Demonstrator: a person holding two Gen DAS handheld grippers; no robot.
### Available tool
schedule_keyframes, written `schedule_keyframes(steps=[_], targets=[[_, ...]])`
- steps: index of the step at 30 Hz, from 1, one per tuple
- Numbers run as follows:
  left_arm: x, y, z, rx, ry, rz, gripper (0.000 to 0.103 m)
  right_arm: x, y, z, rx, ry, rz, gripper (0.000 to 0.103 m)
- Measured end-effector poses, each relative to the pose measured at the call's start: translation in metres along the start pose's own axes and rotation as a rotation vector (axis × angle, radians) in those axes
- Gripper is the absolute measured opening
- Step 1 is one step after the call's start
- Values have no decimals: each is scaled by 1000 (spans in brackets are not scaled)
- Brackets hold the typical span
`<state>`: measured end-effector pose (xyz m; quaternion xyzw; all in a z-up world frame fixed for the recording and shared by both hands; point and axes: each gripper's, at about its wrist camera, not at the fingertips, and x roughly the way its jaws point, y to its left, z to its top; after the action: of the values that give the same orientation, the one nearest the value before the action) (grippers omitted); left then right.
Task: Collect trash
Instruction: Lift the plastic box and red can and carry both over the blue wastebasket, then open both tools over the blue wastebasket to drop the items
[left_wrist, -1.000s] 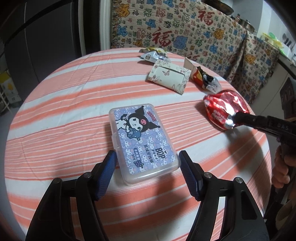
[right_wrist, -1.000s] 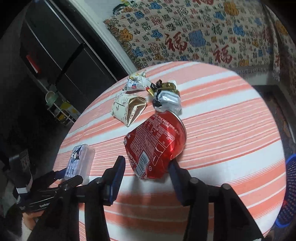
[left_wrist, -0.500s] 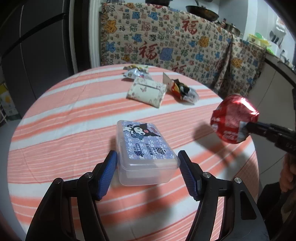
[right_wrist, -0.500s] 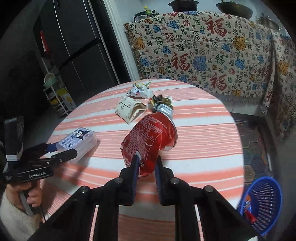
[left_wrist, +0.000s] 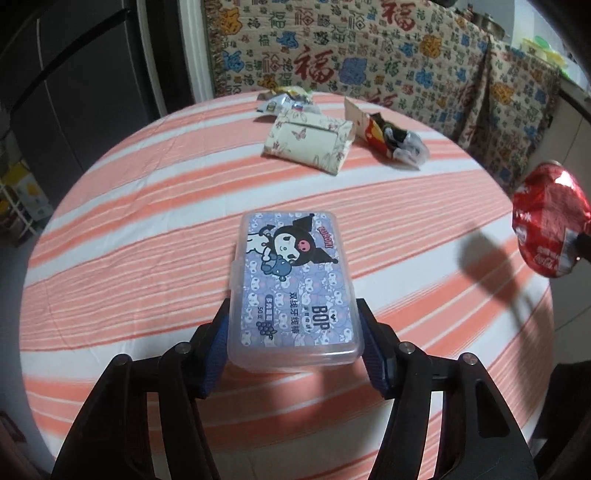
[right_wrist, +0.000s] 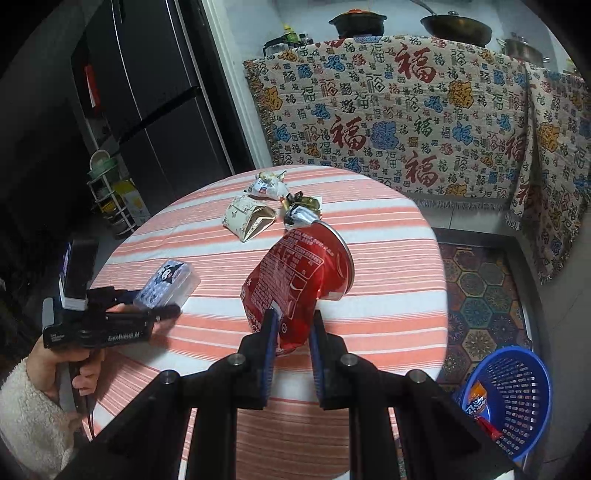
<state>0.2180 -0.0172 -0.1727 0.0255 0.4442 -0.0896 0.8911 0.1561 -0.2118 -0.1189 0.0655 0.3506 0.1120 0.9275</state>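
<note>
A crushed red drink can hangs above the striped table, with my right gripper shut on its lower end. The same can shows at the right edge of the left wrist view. A clear plastic floss-pick box with a cartoon lid sits between the blue pads of my left gripper. Its jaws are closing and both pads lie against the box's long sides. From the right wrist view, the box pokes out of the left gripper, which a hand in a fleecy sleeve holds.
A cream tissue pack, a red-and-black snack wrapper and a crumpled silver wrapper lie at the table's far side. A blue mesh basket holding a packet stands on the floor at lower right. A patterned cloth covers the counter behind.
My right gripper closed on the red can and lifted it off the table. The left gripper slid forward around the floss box and its jaws narrowed onto the sides.
</note>
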Motion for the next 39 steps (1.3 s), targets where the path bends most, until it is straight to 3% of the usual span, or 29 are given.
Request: schedule_keyframes(steps=[7, 13, 17, 22, 29, 39], targets=[[-30, -50, 11, 44, -61, -123, 63, -26, -38, 1, 34, -21, -42, 17], [-59, -151, 41, 140, -132, -323, 63, -73, -110, 1, 67, -26, -197, 17], [-59, -219, 54, 207, -135, -427, 63, -101, -159, -6, 95, -17, -314, 17], [-39, -309, 60, 292, -104, -539, 63, -114, -224, -24, 151, 56, -430, 17], [2, -396, 52, 377, -60, -584, 63, -110, -286, -55, 248, 94, -472, 17], [59, -445, 43, 424, 25, -585, 64, -88, -338, -83, 321, 168, -457, 17]])
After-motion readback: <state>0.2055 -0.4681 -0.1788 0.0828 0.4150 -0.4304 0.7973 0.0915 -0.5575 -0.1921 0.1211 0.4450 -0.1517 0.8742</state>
